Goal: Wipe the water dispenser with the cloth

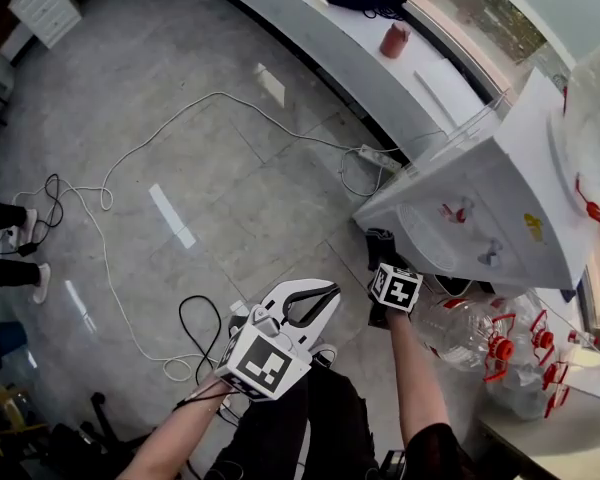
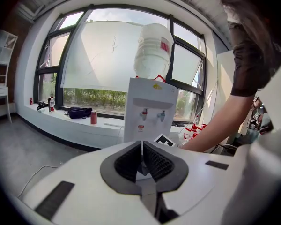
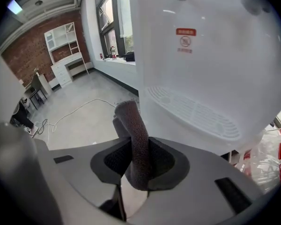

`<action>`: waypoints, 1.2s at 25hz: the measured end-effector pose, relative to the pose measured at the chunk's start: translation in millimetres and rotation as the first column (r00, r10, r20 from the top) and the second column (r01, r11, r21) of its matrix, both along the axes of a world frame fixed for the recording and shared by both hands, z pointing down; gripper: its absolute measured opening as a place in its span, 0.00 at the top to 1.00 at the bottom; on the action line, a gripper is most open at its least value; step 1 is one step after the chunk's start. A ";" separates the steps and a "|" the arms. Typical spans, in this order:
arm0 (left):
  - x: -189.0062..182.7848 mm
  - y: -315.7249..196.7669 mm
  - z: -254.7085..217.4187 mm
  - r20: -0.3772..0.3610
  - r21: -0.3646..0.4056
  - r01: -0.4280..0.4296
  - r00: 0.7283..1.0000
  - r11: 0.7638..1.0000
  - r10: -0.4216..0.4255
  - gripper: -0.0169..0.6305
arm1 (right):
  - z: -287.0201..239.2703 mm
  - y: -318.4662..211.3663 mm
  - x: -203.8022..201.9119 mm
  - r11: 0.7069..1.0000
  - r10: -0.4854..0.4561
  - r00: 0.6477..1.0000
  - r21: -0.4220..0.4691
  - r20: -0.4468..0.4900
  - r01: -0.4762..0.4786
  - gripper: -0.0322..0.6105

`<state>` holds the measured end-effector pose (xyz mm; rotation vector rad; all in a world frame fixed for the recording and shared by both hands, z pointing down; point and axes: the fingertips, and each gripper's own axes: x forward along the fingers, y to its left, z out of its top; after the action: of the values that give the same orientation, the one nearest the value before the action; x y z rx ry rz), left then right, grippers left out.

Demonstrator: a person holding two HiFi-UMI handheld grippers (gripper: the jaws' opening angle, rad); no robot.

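Head view looks steeply down; both gripper views face the water dispenser [image 2: 150,104], the right much nearer.

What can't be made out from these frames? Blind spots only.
- Right gripper view: whether the cloth held in the right claw touches the water dispenser. Its tip overlaps the panel's edge, so no gap can be read.
- Head view: the water bottle is cut off by the right edge.
- Right gripper view: the print on the red warning label is too small to read.
- Head view: the person is cut off by the left edge, legs only.
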<state>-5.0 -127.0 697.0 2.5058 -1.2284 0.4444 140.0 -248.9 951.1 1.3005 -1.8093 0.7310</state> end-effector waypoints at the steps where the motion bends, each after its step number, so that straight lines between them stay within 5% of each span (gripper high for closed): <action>1: -5.7 -1.3 3.1 -0.001 -0.003 0.004 1.000 1.000 -0.004 0.94 | 3.4 -5.6 -9.5 1.000 -0.003 1.000 0.000 0.001 0.003 0.79; 6: -37.0 -12.3 22.4 0.017 -0.005 0.020 1.000 1.000 -0.020 0.94 | 22.3 -38.0 -40.7 1.000 0.015 1.000 0.014 0.017 -0.015 0.79; 12: -66.5 -30.7 56.9 0.046 -0.002 0.037 0.998 0.999 -0.037 0.94 | 41.5 -70.8 -21.7 0.986 0.158 0.987 0.057 -0.015 -0.157 0.79; 22: -38.8 -46.5 60.5 0.018 -0.009 0.008 1.000 1.000 -0.008 0.94 | 44.9 -21.6 127.7 0.915 0.402 0.900 0.050 -0.170 -0.400 0.79; 30: -8.6 -39.3 33.1 0.018 -0.018 -0.044 0.999 0.999 0.044 0.94 | 0.7 15.9 230.4 0.870 0.490 0.835 0.084 -0.250 -0.486 0.79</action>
<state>-13.6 -166.4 730.0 2.5237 -1.1731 0.4877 370.3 -233.0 951.8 1.8113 -1.2768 0.7639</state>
